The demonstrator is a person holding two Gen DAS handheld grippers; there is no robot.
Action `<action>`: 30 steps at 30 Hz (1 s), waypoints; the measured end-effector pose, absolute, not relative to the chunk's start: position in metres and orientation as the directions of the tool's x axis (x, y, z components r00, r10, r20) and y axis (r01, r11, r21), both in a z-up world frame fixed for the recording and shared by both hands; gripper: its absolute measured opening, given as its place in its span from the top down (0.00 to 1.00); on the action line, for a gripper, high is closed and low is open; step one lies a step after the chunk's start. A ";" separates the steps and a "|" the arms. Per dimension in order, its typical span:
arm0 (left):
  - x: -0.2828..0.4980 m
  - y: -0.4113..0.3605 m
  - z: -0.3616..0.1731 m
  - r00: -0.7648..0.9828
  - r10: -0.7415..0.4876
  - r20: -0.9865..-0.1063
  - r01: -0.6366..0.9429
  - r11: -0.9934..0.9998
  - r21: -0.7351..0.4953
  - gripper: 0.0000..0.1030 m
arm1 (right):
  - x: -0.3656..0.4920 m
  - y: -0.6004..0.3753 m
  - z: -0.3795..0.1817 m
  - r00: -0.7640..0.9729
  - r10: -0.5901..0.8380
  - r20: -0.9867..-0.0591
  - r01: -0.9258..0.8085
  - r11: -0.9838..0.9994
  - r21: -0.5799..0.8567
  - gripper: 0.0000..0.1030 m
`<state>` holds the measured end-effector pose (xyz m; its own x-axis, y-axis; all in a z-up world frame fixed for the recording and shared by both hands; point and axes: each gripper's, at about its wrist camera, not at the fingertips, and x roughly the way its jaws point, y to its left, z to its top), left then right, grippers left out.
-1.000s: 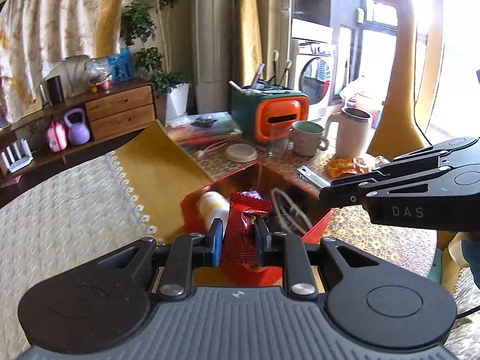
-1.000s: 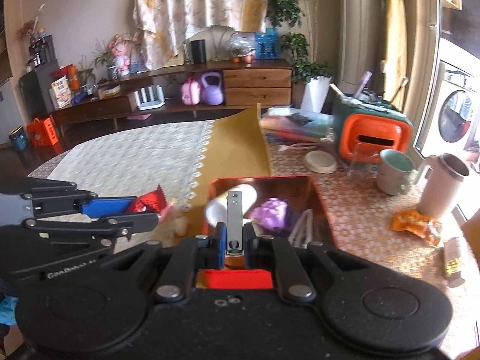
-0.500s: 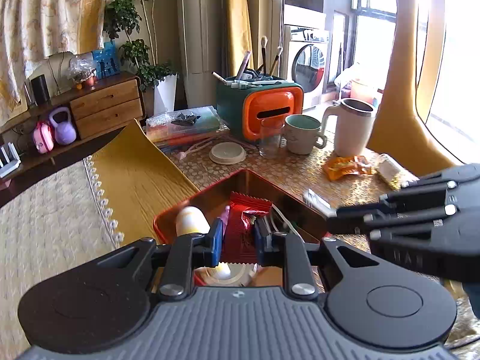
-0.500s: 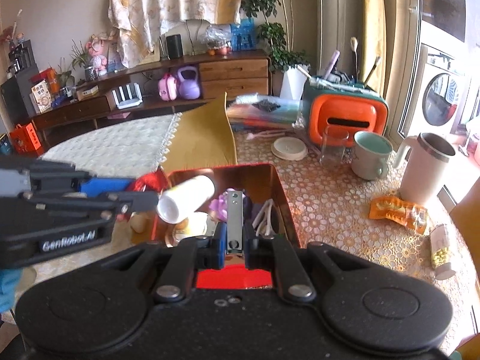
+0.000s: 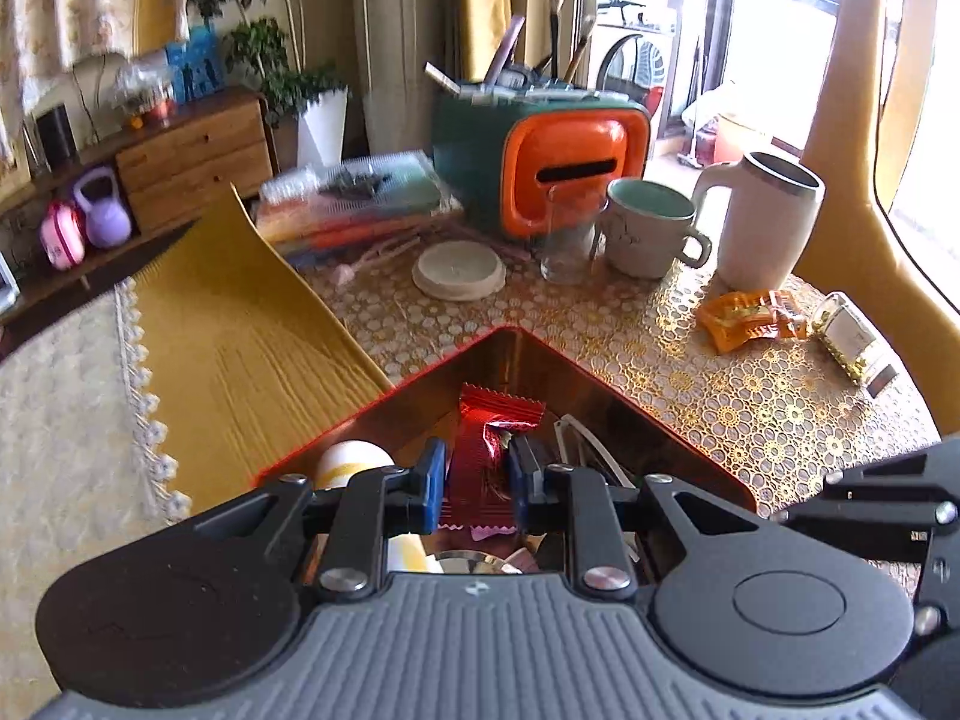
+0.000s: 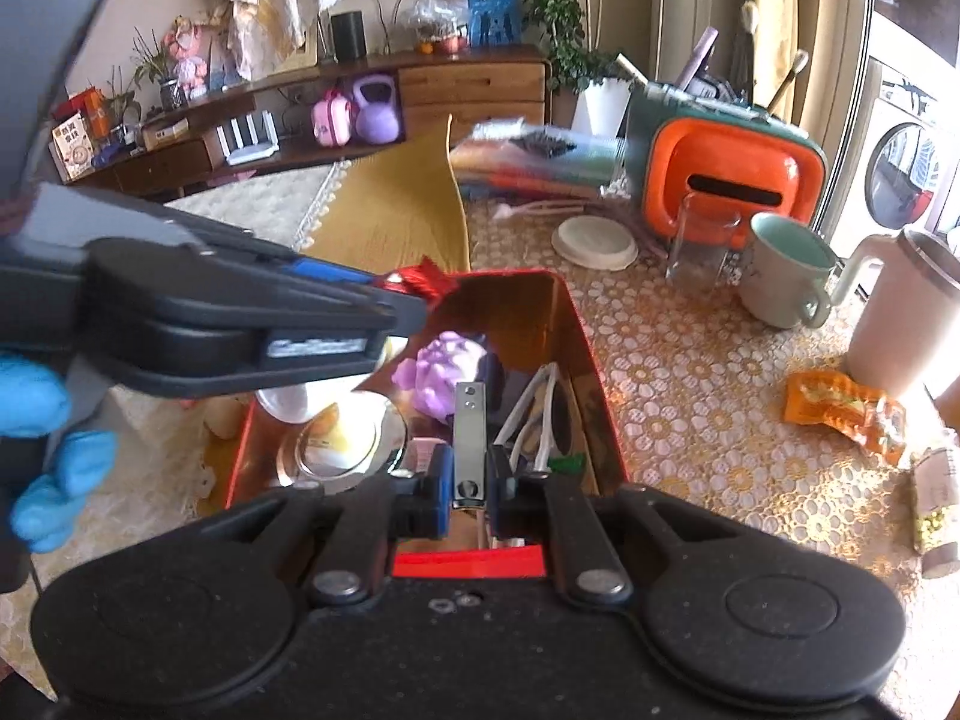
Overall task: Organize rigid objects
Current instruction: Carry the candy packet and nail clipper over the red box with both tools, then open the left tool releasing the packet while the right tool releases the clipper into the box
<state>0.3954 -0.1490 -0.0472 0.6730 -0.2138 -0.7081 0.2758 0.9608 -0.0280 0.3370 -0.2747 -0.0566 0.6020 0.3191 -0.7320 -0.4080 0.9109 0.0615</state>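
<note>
The left tongs (image 5: 475, 468) clamp a crinkled red foil snack packet (image 5: 487, 450) above the glossy red box (image 5: 630, 405). Only the right wrist view shows the right tongs (image 6: 470, 474) pinching a flat steel nail clipper (image 6: 468, 432) over the same box, beside a purple lump (image 6: 441, 369) and white cables (image 6: 528, 414), and a blue-gloved hand (image 6: 42, 450). The lettering on the left tongs' side is too blurred to read. Farther off on the lace-patterned worktop (image 5: 690, 372) stand a rounded orange-and-green case (image 5: 558, 177) and a ceramic mug (image 5: 648, 228).
</note>
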 end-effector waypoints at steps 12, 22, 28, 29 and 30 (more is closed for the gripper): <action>0.403 -0.158 -0.074 0.630 -0.257 -0.733 0.332 0.942 -0.045 0.79 | 0.345 -0.266 -0.079 0.559 0.314 -0.767 -0.403 0.912 0.079 0.90; 0.401 -0.156 -0.075 0.622 -0.262 -0.738 0.315 0.947 -0.071 0.79 | 0.347 -0.264 -0.084 0.557 0.296 -0.776 -0.375 0.923 0.082 0.86; 0.391 -0.146 -0.071 0.608 -0.299 -0.735 0.318 0.941 -0.119 0.79 | 0.341 -0.271 -0.078 0.573 0.302 -0.762 -0.334 0.935 0.119 0.77; 0.389 -0.144 -0.070 0.606 -0.304 -0.735 0.317 0.940 -0.128 0.79 | 0.339 -0.272 -0.076 0.576 0.304 -0.759 -0.331 0.935 0.123 0.75; 0.386 -0.143 -0.068 0.605 -0.311 -0.733 0.317 0.939 -0.137 0.79 | 0.337 -0.273 -0.075 0.579 0.305 -0.756 -0.330 0.936 0.125 0.74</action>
<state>0.3861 -0.1434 -0.0682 0.6045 -0.3108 -0.7335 0.3167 0.9386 -0.1366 0.3373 -0.2726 -0.0745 0.5786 0.3050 -0.7564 -0.3296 0.9358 0.1252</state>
